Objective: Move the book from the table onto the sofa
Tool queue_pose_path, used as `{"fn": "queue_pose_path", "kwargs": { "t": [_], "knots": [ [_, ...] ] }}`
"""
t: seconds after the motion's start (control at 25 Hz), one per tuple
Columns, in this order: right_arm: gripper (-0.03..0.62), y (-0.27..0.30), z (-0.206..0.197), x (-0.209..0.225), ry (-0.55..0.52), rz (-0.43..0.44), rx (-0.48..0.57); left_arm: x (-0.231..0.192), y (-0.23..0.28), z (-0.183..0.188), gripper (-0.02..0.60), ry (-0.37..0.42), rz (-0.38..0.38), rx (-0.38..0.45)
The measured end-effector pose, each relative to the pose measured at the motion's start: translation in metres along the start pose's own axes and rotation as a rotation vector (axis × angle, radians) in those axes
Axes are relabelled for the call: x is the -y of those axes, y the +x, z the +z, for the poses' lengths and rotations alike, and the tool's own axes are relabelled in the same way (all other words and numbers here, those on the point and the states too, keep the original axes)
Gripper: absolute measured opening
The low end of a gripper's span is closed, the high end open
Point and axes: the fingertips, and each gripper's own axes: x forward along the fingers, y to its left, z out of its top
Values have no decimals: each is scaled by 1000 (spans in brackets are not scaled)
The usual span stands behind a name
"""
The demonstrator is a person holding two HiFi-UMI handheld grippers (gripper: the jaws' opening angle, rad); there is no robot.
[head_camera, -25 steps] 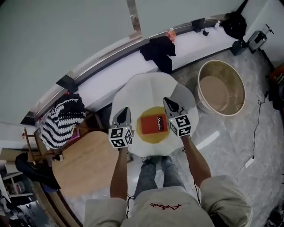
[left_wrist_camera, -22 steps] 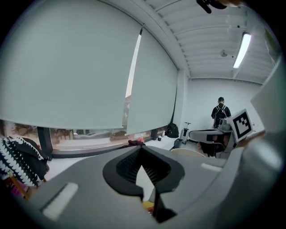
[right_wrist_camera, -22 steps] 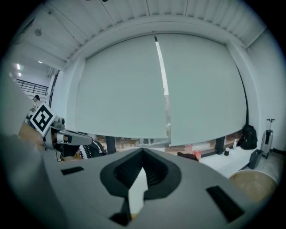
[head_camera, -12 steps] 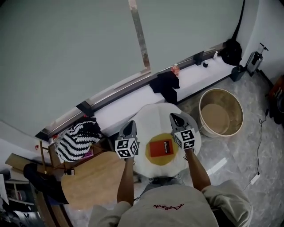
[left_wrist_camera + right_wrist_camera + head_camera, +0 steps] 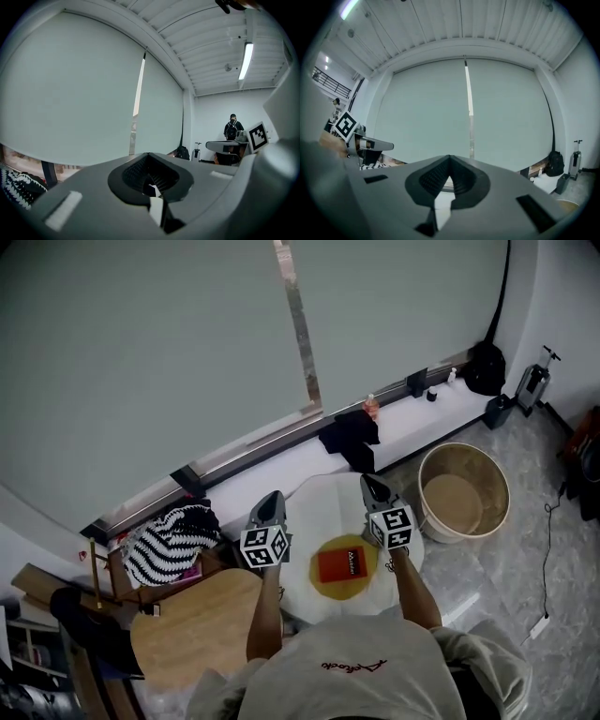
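A red book (image 5: 344,564) lies flat on a yellow round mat (image 5: 325,586) on the white round table (image 5: 317,503), seen in the head view only. My left gripper (image 5: 273,498) hovers high above the table's left side, shut and empty. Held at the same height over the table's right side, my right gripper (image 5: 367,481) is also shut and empty. The book lies below and between them, touched by neither. In the left gripper view the closed left gripper (image 5: 149,180) points level at a window blind. The right gripper (image 5: 447,180) faces that blind too, with nothing between its closed jaws.
A black-and-white striped cushion (image 5: 169,542) and a round wooden tabletop (image 5: 192,624) are at the left. A large round tub (image 5: 464,491) stands on the floor at the right. A black cloth (image 5: 352,437) and an orange bottle (image 5: 372,407) lie on the window ledge. A person (image 5: 232,126) stands far off.
Both grippers have risen well above the table, still shut. The head view has lifted too, so table and book look smaller. The book has stayed on its mat.
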Motion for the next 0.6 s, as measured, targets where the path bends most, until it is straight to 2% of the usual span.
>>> {"fn": "queue_pose_path", "kwargs": {
  "t": [0.6],
  "knots": [
    [8,7,20,7,-17,-12,22,-2,8,26,9,20,-4,33]
  ]
}}
